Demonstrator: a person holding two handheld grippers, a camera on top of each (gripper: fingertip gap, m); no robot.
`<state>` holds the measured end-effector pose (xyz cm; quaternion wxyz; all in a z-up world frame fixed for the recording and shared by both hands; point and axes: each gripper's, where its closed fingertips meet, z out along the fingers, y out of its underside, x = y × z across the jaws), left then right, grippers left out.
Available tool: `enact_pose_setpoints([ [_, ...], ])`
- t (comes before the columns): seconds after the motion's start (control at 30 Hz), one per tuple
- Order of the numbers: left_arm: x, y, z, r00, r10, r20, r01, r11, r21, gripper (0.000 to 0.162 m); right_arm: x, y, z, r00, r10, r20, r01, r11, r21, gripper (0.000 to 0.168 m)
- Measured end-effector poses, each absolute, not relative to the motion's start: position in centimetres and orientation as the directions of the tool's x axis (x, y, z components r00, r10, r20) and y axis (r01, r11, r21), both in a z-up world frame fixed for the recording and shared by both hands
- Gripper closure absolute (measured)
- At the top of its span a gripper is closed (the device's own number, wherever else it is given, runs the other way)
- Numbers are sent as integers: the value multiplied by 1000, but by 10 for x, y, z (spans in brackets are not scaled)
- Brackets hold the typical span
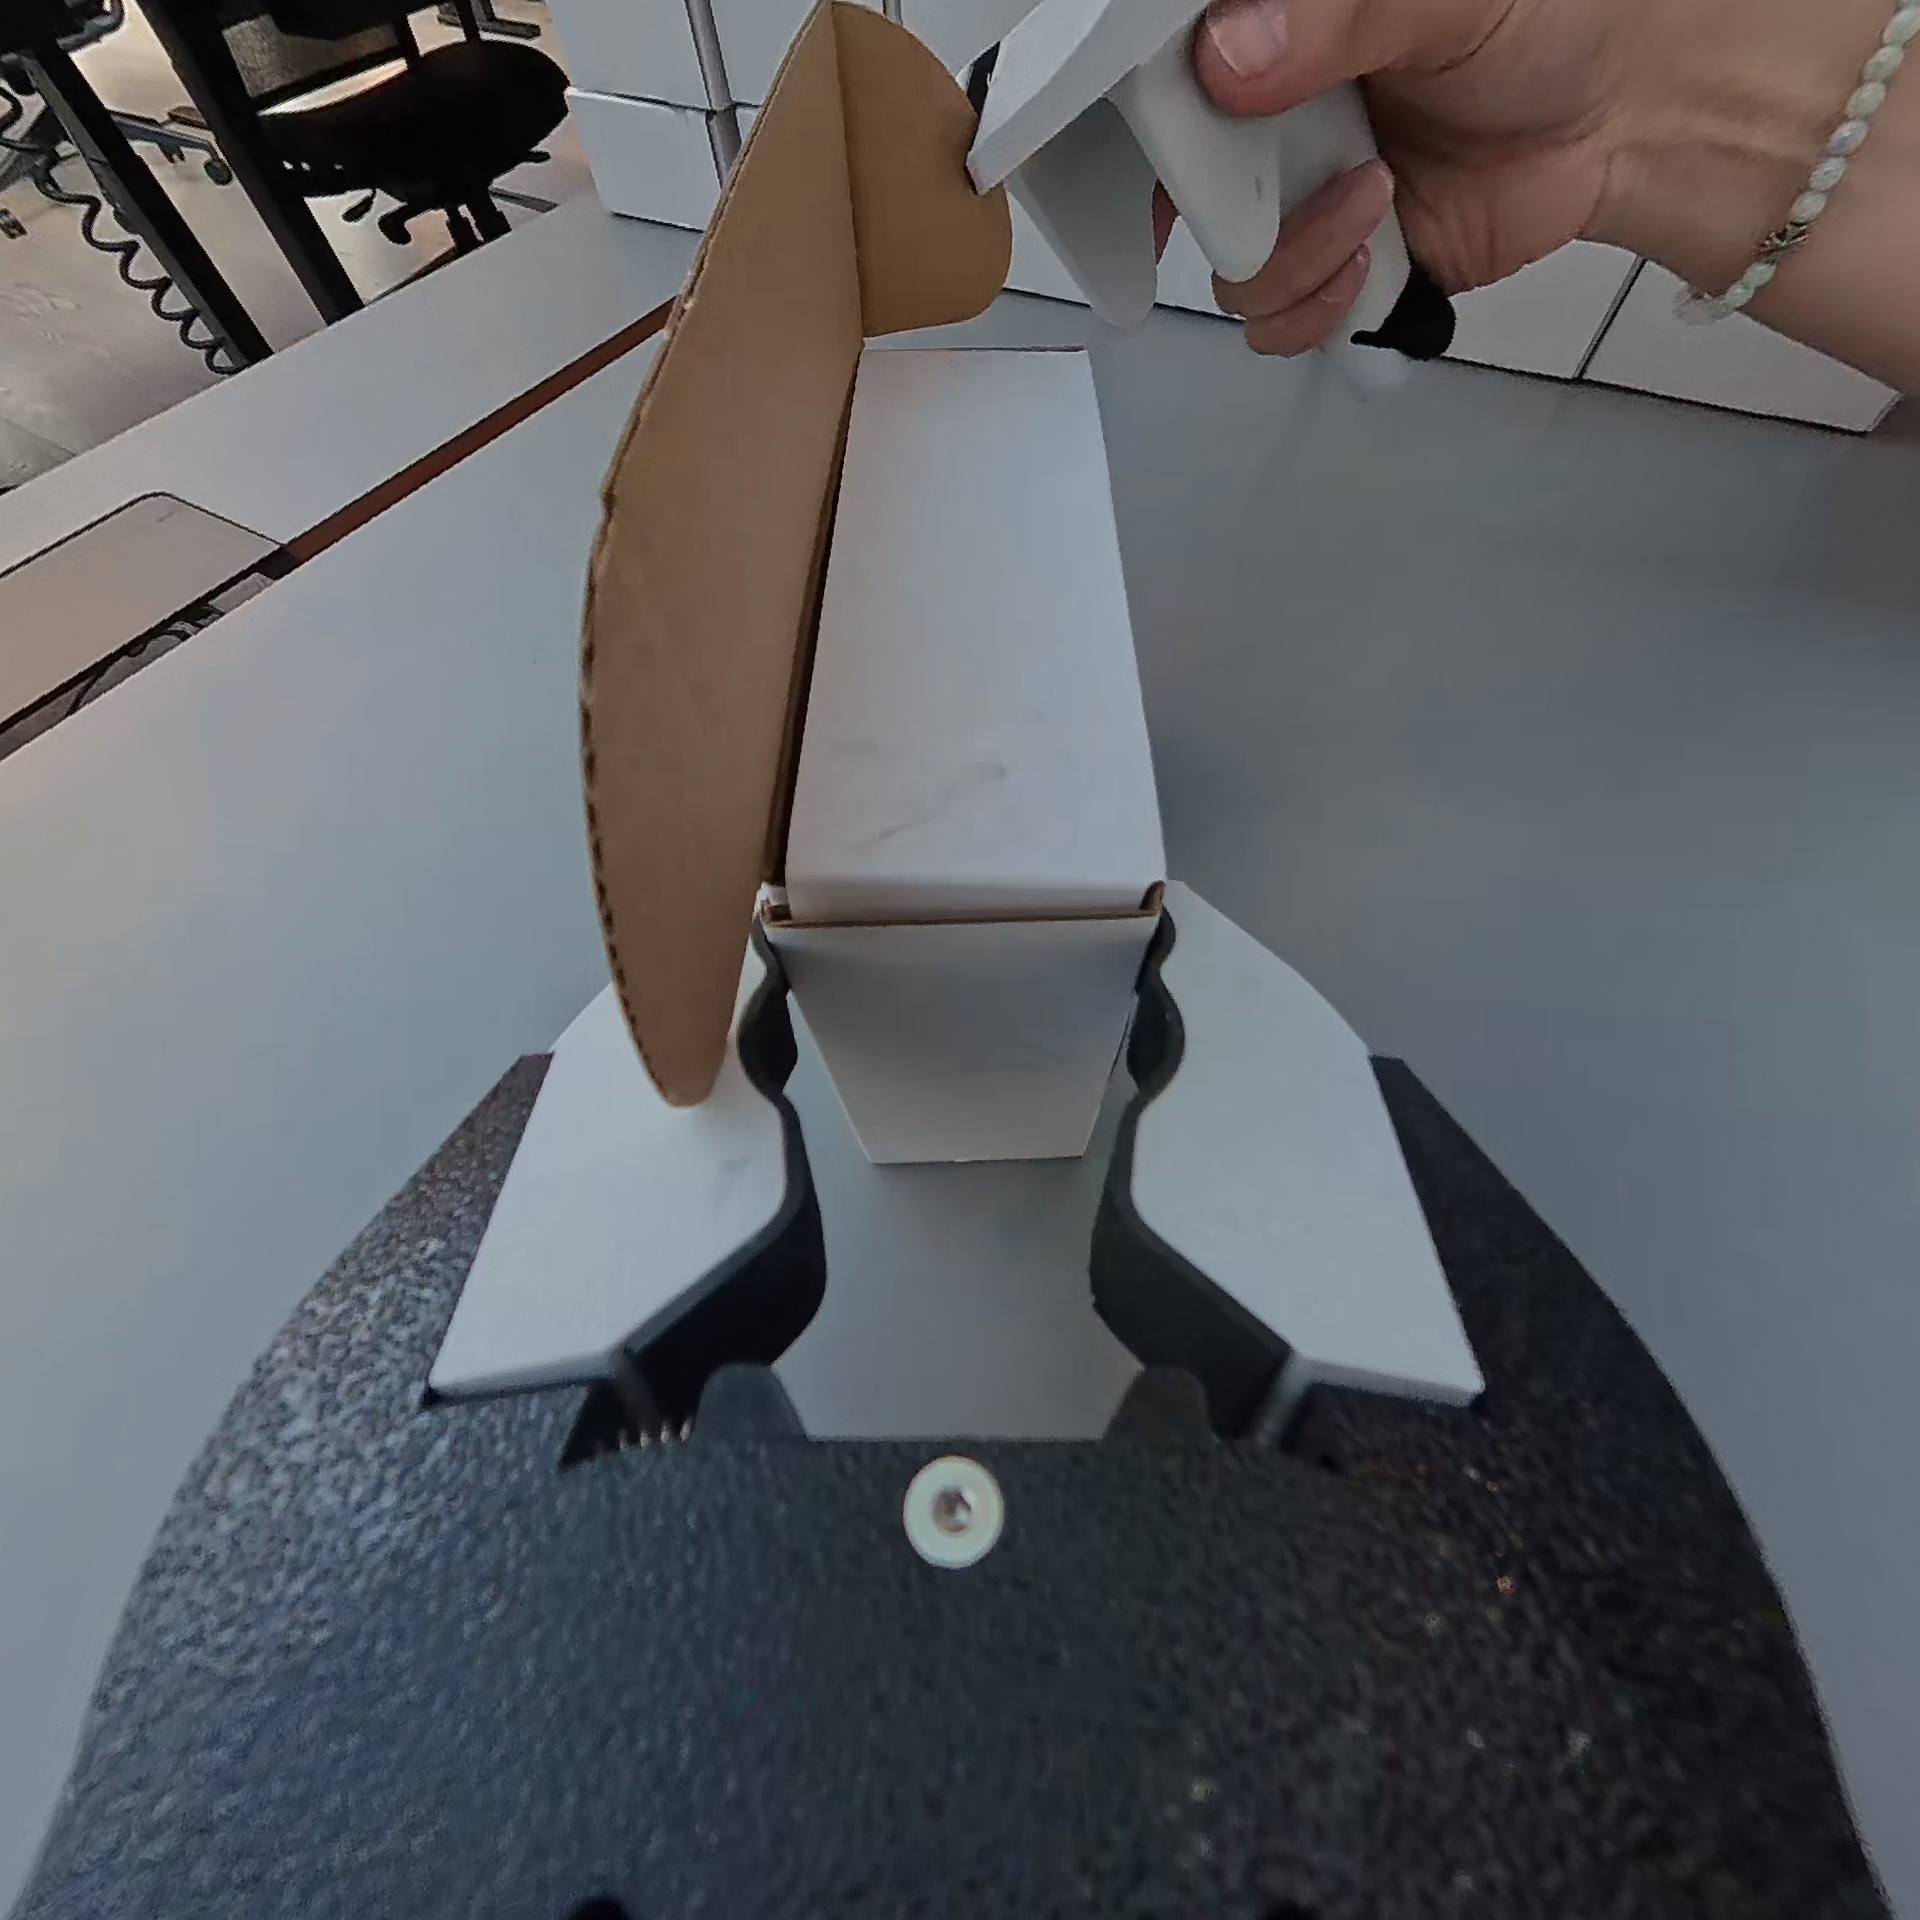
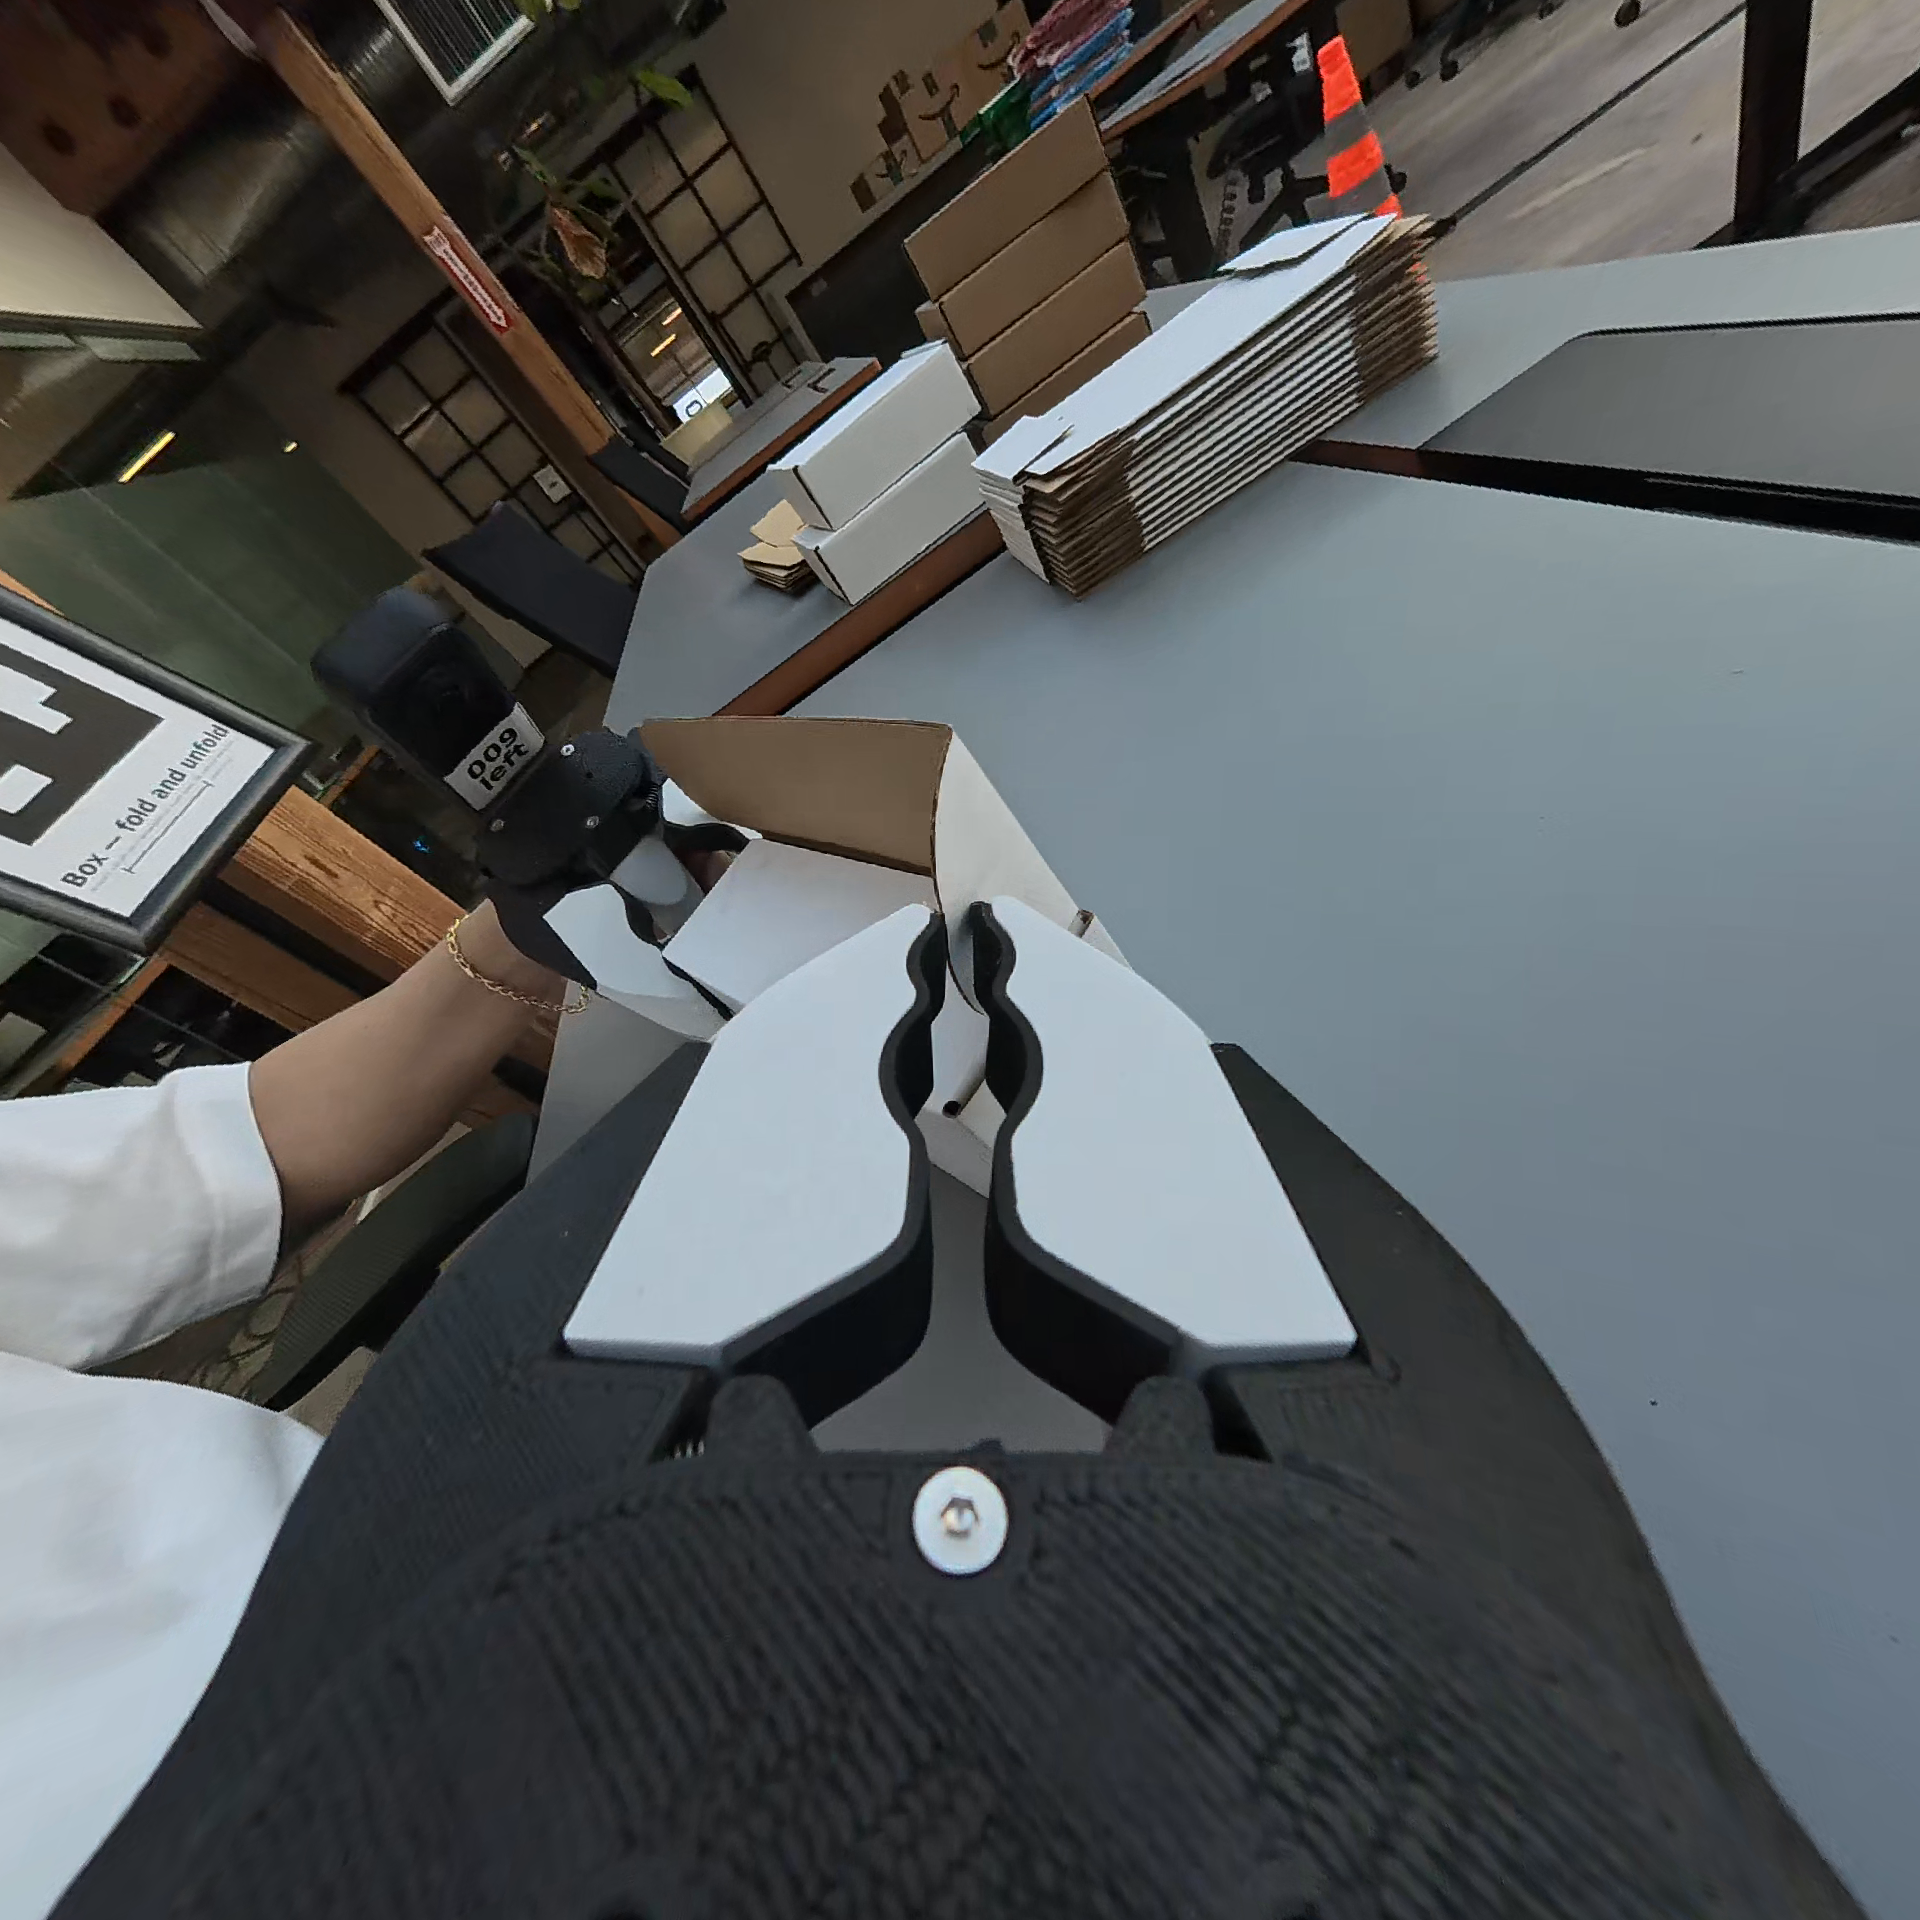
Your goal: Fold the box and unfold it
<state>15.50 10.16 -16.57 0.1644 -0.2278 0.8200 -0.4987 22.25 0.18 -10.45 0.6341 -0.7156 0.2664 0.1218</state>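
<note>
A long white cardboard box (image 1: 977,644) lies on the grey table (image 1: 1507,831), pointing away from me. Its lid (image 1: 717,582), brown inside, stands upright along the box's left side. My left gripper (image 1: 961,935) clamps the box's near end, one finger on each side wall. My right gripper (image 1: 982,171), held by a hand, pinches the lid's rounded far flap. In the right wrist view the right gripper (image 2: 961,925) is nearly closed on that thin flap edge, with the raised lid (image 2: 810,790) and the left gripper (image 2: 634,914) beyond.
A stack of flat box blanks (image 2: 1216,436), folded white boxes (image 2: 883,488) and brown boxes (image 2: 1039,270) sit at the table's far end. A framed sign (image 2: 114,769) stands to the left. Office chairs (image 1: 416,114) and white cabinets (image 1: 1662,343) lie beyond the table.
</note>
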Motion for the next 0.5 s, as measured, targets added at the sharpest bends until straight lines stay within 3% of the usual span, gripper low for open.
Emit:
enact_pose_setpoints([
  [0.2, 155, 101, -166, -833, -552, -22, -230, 383, -895, 99, 223, 2, -112, 891, -304, -337, -392, -142, -909, 164],
  [0.5, 154, 100, -166, -834, -551, -38, -222, 397, -891, 99, 219, 4, -110, 870, -283, -405, -439, -66, -896, 164],
])
